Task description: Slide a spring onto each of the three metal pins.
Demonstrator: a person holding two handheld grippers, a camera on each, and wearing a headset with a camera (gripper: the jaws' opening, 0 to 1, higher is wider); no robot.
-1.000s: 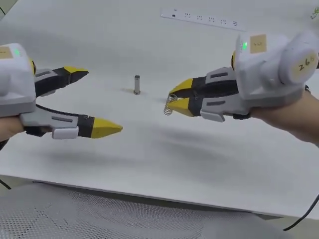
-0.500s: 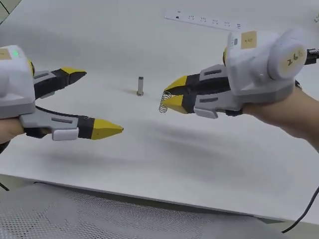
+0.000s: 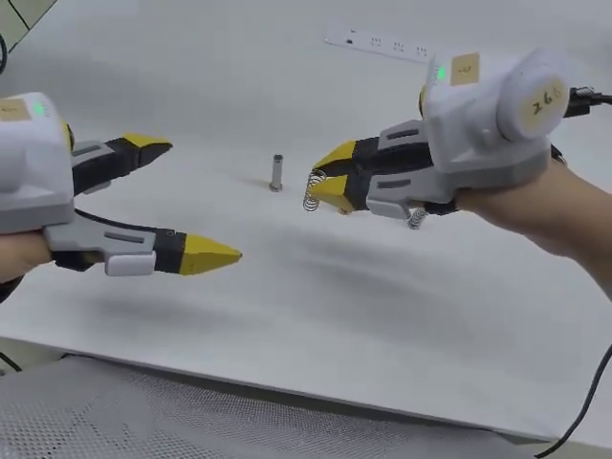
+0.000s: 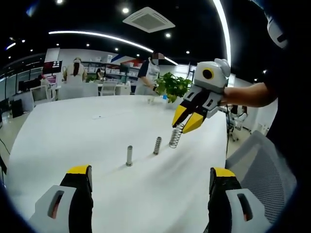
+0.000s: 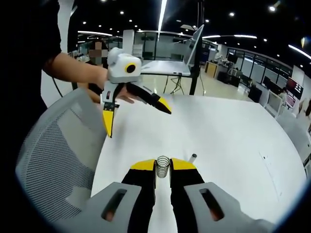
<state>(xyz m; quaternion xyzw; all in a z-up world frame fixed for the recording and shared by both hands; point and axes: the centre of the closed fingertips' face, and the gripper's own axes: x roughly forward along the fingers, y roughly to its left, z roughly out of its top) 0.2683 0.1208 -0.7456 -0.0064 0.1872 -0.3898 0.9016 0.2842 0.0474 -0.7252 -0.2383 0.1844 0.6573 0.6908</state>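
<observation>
We hold the right tongs (image 3: pixel 328 180) pressed together on a spring (image 3: pixel 311 191). It is pinched near its upper end between the yellow tips, so the coil hangs down from them, slightly tilted, toward the white table (image 3: pixel 316 306). We cannot tell whether its lower end touches the table. Just beside the spring, on its left in the head view, a bare metal pin (image 3: pixel 277 172) stands upright on the table, apart from the coil.

In the right gripper view we look along the pressed jaws. The spring (image 5: pixel 163 166) sits upright between the tips, and the metal pin (image 5: pixel 193 158) shows just beyond the right jaw.

A second pin (image 4: pixel 157 145), with a spring already around it, stands upright in the left gripper view, between the bare pin and the held spring. In the head view it shows partly under the right tongs.

Our left tongs (image 3: pixel 182 199) hang well apart from the pins, above the near left part of the table, with jaws spread wide and holding nothing.

A white power strip (image 3: pixel 387 45) lies at the far side of the table. A grey mesh chair back (image 3: pixel 191 411) shows at the near edge.
</observation>
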